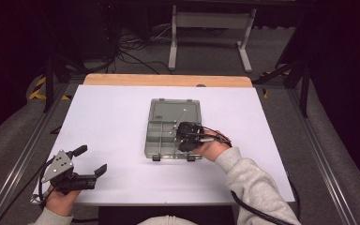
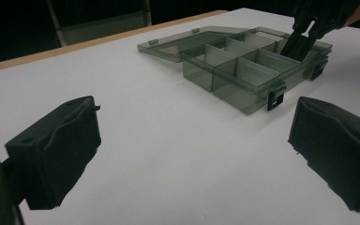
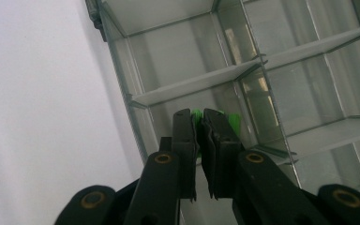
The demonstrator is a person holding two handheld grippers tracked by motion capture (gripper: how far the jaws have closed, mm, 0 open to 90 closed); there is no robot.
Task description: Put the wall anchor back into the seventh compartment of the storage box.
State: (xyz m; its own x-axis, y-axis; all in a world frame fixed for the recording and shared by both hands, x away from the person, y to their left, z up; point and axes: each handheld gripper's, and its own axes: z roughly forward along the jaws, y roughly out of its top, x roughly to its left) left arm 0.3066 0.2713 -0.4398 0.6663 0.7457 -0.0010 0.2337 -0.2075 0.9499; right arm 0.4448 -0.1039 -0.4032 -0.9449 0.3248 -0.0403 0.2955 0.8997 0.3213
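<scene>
From the high view, I have the right claw down inside the open grey box in the middle of the white table, over a compartment on the box's right side, while the left claw rests well apart at the near left corner with its jaws spread wide and nothing between them. The box lid lies flat behind the compartments, so my way in from above is free; the near table edge is close to my left hand, and there is plenty of bare table to the left of the box. In the left claw's view, both black pads stand far apart over bare table, and the box sits ahead and to the right with its latches facing me; the right claw dips into a far compartment. In the right claw's view, the jaws are pinched nearly together on a small green piece, held just above the floor of a compartment beside the outer wall. I judge the step is setting this piece down, so I would lower straight, keep clear of the thin dividers on either side, and open only once it rests on the floor.
</scene>
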